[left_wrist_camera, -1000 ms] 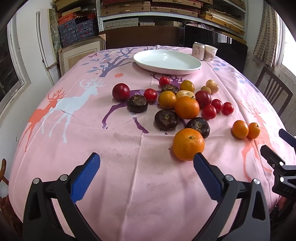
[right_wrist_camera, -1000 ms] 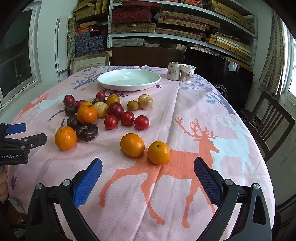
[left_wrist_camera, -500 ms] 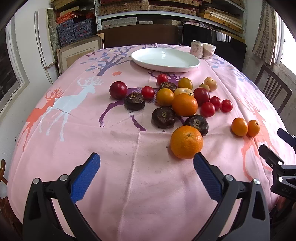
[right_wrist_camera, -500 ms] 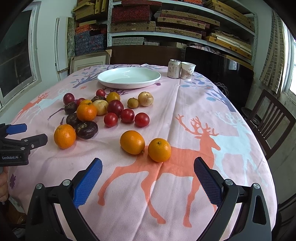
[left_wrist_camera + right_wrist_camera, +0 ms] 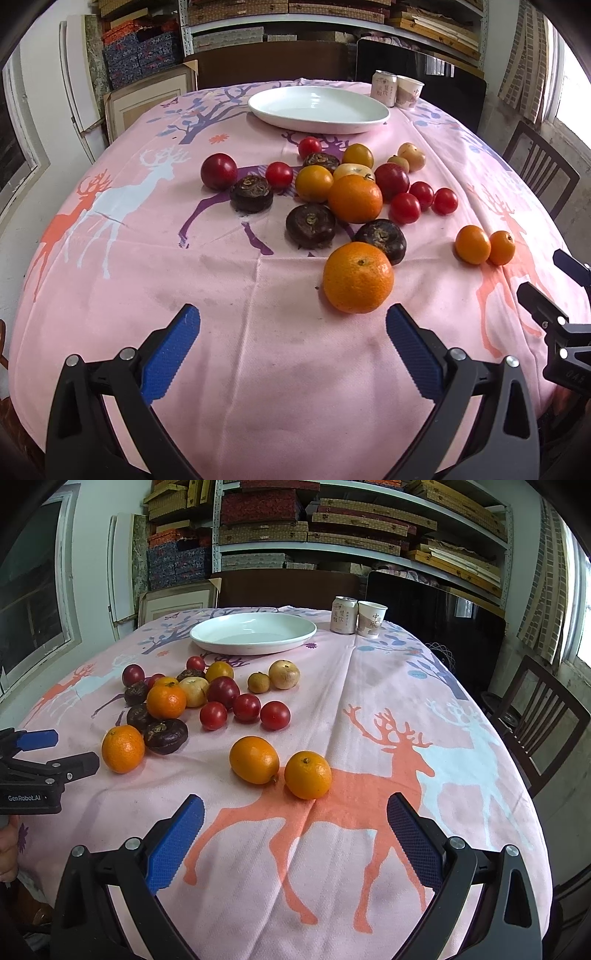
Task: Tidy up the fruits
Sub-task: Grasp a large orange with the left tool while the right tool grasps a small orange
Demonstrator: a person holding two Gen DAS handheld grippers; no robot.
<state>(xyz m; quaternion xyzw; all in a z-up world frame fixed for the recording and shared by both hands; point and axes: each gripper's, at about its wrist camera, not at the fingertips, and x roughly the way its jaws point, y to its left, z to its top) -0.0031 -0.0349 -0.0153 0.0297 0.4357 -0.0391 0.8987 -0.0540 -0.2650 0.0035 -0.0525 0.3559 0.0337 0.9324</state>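
Oranges, red tomatoes and dark water chestnuts [image 5: 311, 225] lay loosely clustered mid-table. Two small oranges [image 5: 280, 766] sat apart. The white plate [image 5: 253, 633] stood behind, holding no fruit.

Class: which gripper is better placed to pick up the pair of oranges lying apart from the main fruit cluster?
Right. The right gripper is open, with the two oranges just ahead between its fingers; the left gripper faces another orange.

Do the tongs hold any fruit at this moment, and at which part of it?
Nothing is held. The left tongs and the right tongs are both open above the tablecloth, and every fruit lies on it.
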